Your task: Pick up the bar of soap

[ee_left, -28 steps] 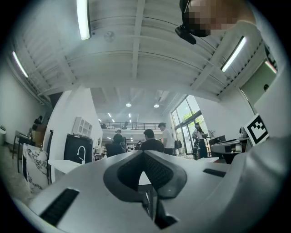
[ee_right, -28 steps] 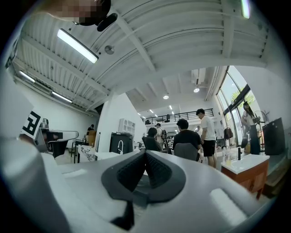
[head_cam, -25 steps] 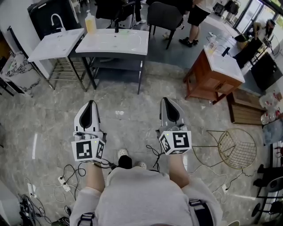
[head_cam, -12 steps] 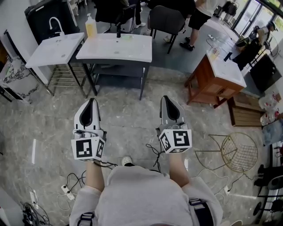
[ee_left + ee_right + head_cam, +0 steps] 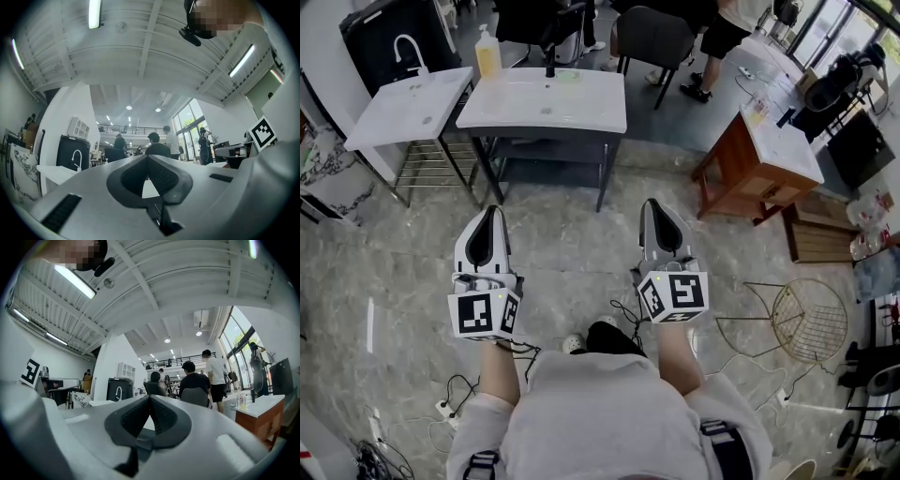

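Meanwhile the person has walked nearer the sink, which sits lower and larger in the head view than a second ago. The left gripper and right gripper are carried level, short of the sink, both closed on nothing. A small green thing, likely the soap, lies on the sink's far side beside the tap. It's only the approach: jaws must open yet.
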Demonstrator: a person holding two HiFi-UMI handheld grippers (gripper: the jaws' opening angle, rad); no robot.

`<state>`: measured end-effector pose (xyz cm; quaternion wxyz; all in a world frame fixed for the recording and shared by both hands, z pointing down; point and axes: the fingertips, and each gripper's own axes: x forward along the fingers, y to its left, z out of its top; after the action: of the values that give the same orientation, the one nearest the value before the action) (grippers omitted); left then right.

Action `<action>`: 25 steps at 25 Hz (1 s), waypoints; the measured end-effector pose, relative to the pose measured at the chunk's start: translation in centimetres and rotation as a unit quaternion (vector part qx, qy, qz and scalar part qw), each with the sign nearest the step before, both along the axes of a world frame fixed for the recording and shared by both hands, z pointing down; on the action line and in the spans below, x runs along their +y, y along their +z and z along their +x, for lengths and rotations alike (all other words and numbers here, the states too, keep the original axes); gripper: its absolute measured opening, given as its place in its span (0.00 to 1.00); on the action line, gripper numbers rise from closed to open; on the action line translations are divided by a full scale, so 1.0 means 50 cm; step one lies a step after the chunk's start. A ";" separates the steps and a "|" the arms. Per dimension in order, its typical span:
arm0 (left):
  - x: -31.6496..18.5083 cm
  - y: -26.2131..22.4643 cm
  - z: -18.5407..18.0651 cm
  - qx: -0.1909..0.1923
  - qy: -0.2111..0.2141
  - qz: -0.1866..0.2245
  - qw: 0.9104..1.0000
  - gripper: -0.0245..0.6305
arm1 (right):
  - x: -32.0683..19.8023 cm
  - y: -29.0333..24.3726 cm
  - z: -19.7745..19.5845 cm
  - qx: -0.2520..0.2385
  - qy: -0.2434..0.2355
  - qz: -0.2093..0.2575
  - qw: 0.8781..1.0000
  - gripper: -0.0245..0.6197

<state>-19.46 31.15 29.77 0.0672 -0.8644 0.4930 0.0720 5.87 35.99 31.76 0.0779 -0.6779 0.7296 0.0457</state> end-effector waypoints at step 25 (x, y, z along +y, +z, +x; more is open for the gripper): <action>-0.422 -0.030 0.136 0.002 -0.041 0.013 0.999 0.05 | -0.469 -0.028 0.151 -0.001 -0.037 0.014 0.999 0.05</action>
<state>-12.67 10.06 28.24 0.0803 -0.8423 0.5274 0.0776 13.40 12.56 30.38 0.0900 -0.6495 0.7533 0.0520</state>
